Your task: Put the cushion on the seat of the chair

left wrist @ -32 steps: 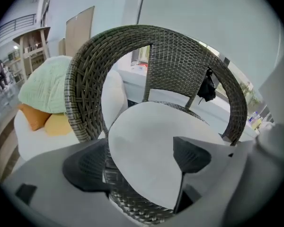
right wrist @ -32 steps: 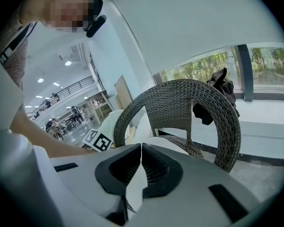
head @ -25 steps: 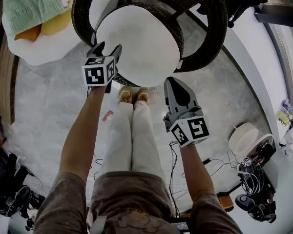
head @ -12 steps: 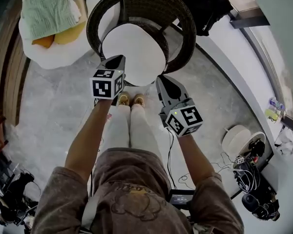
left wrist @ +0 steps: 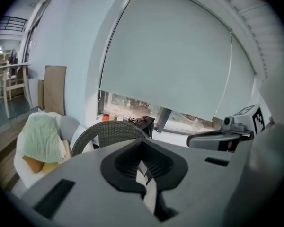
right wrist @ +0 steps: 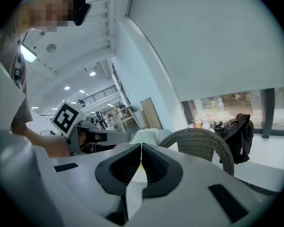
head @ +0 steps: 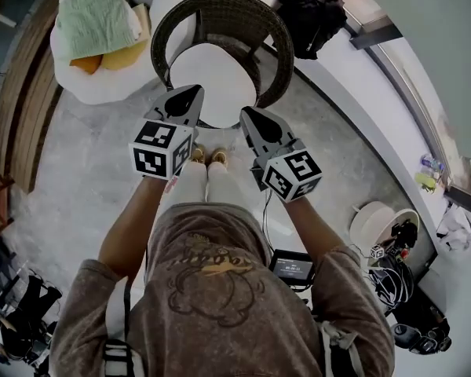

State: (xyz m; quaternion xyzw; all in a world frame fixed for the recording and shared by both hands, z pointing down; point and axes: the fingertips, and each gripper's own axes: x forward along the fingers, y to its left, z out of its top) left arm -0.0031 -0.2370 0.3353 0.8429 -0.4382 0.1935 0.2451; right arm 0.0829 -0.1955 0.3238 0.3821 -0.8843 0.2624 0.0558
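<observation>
Raised since earlier, left gripper (head: 184,99) and right gripper (head: 250,116) hold jaws together, empty; round white cushion (head: 212,69) apparently rests on dark wicker chair (head: 220,6), upper centre.

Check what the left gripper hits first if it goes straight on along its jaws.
Probably the white cushion on the wicker chair: in the head view the left gripper, shut and empty, aims at its near edge with nothing between. Depth is unclear; the chair's front rim could come first.
</observation>
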